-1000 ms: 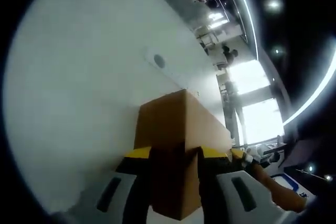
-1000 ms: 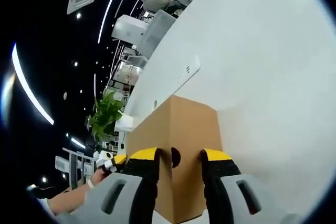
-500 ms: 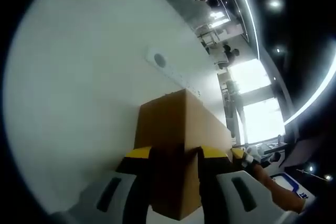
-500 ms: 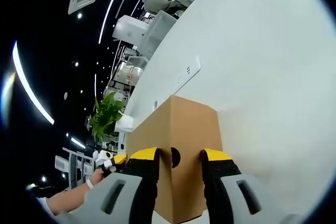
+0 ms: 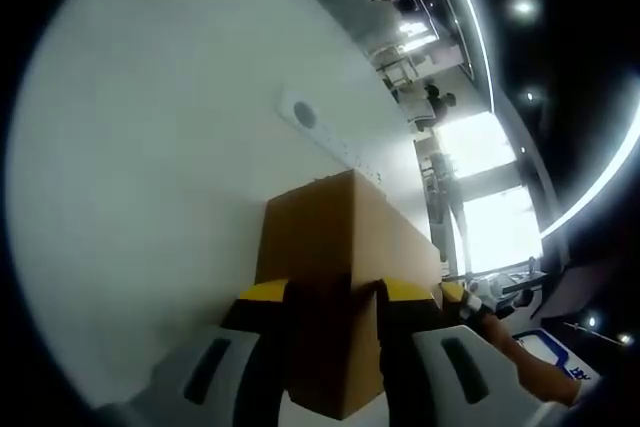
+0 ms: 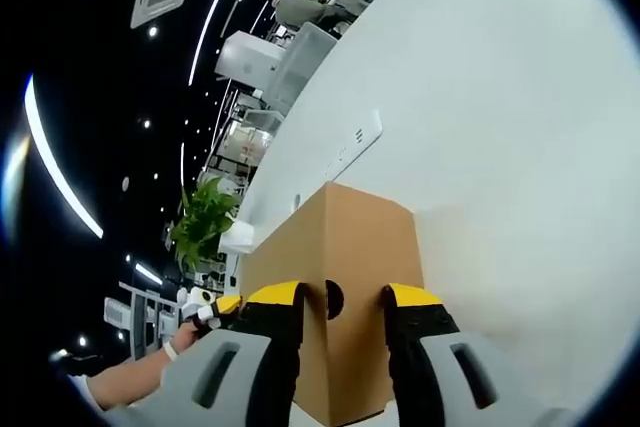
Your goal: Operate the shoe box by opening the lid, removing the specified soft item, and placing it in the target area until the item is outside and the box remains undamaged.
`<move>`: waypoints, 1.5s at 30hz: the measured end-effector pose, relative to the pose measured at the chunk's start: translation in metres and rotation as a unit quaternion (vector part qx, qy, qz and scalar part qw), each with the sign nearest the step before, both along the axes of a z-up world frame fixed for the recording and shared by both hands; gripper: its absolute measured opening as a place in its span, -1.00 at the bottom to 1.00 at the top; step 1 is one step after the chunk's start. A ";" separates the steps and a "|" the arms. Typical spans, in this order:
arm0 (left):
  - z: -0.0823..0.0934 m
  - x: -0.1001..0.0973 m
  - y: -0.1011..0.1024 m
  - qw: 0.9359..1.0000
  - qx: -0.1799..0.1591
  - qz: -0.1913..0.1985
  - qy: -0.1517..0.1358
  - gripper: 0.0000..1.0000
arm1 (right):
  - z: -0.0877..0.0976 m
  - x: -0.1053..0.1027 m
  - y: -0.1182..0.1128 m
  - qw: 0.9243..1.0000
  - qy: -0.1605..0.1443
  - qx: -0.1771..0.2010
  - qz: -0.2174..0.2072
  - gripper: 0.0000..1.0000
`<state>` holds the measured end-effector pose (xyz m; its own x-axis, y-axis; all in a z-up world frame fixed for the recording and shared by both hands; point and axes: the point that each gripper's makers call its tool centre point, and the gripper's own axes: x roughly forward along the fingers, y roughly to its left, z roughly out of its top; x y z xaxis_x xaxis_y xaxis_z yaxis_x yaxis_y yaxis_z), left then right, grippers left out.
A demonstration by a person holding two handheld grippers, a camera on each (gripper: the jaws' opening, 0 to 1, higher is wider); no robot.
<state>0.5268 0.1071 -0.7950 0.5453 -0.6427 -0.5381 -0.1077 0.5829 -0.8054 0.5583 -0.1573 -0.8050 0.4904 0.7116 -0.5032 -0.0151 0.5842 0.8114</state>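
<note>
Left claw (image 5: 332, 292) and right claw (image 6: 342, 297) clamped on closed shoe box (image 6: 345, 237) ends.

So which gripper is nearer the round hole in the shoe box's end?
Right. The right gripper straddles the round hole on the shoe box; the left gripper clasps the opposite end.

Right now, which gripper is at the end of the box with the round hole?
The right gripper: a dark round finger hole shows between its fingers on the cardboard box. The left gripper faces a plain end.
</note>
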 end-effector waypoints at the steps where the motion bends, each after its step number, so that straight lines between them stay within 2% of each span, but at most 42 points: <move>1: 0.000 0.000 0.000 1.000 -0.001 0.000 0.000 -0.33 | 0.000 0.000 0.000 1.000 0.000 0.000 0.000 -0.38; 4: 0.000 0.000 0.000 1.000 -0.001 0.000 0.002 -0.32 | 0.000 0.000 0.000 1.000 0.000 0.000 -0.001 -0.37; 6: 0.001 0.002 0.001 1.000 0.010 -0.008 -0.014 -0.32 | 0.001 -0.002 0.002 1.000 0.001 0.001 -0.002 -0.37; 9: 0.000 0.000 0.000 1.000 0.003 -0.007 -0.006 -0.29 | 0.003 -0.004 0.003 1.000 0.000 0.001 -0.002 -0.37; 13: -0.005 -0.003 0.000 1.000 0.019 -0.018 0.000 -0.09 | 0.004 -0.005 0.004 1.000 0.000 0.001 -0.002 -0.37; 16: -0.005 -0.004 -0.003 1.000 0.006 -0.015 0.007 -0.02 | 0.006 -0.008 0.006 1.000 0.000 0.001 -0.001 -0.37; 18: -0.003 -0.002 -0.003 1.000 0.008 -0.014 -0.002 0.02 | 0.007 -0.008 0.007 1.000 0.001 0.002 -0.001 -0.37; 20: -0.002 -0.001 -0.005 1.000 0.008 -0.015 0.000 0.19 | 0.006 -0.008 0.006 1.000 0.000 0.002 -0.002 -0.37; 22: -0.004 0.000 -0.004 1.000 0.026 -0.017 -0.004 0.41 | 0.004 -0.005 0.004 1.000 0.001 0.004 -0.002 -0.37; 23: -0.005 0.001 -0.004 0.999 0.030 -0.017 -0.007 0.45 | 0.003 -0.004 0.003 1.000 0.001 0.005 -0.002 -0.37; 26: -0.006 -0.001 -0.006 0.999 0.031 -0.025 -0.003 0.46 | 0.003 -0.004 0.003 1.000 0.000 0.004 -0.001 -0.37; 28: -0.008 -0.003 -0.005 0.997 0.056 -0.042 -0.015 0.48 | 0.001 -0.001 0.001 1.000 0.002 0.005 -0.002 -0.37; 34: 0.005 -0.002 -0.004 0.996 0.064 -0.043 -0.033 0.45 | -0.003 0.003 -0.003 1.000 0.004 0.004 0.000 -0.37; 38: 0.010 -0.002 0.004 0.993 0.092 -0.055 -0.056 0.51 | 0.001 -0.002 0.001 1.000 0.003 0.004 0.000 -0.37; 41: 0.012 -0.005 0.011 0.986 0.128 -0.076 -0.076 0.52 | 0.002 -0.003 0.002 1.000 0.003 0.004 0.001 -0.37; 43: 0.026 -0.011 0.012 0.981 0.149 -0.085 -0.094 0.53 | 0.002 -0.002 0.002 1.000 0.003 0.003 0.002 -0.37; 45: 0.030 -0.013 0.014 0.974 0.172 -0.097 -0.107 0.53 | 0.002 -0.002 0.001 1.000 0.003 0.005 0.001 -0.37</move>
<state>0.5141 0.1213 -0.7648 0.5558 -0.5465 -0.6264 0.1803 0.8148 -0.5510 0.5563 -0.1559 -0.8035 0.4865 0.7174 -0.4987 -0.0115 0.5760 0.8173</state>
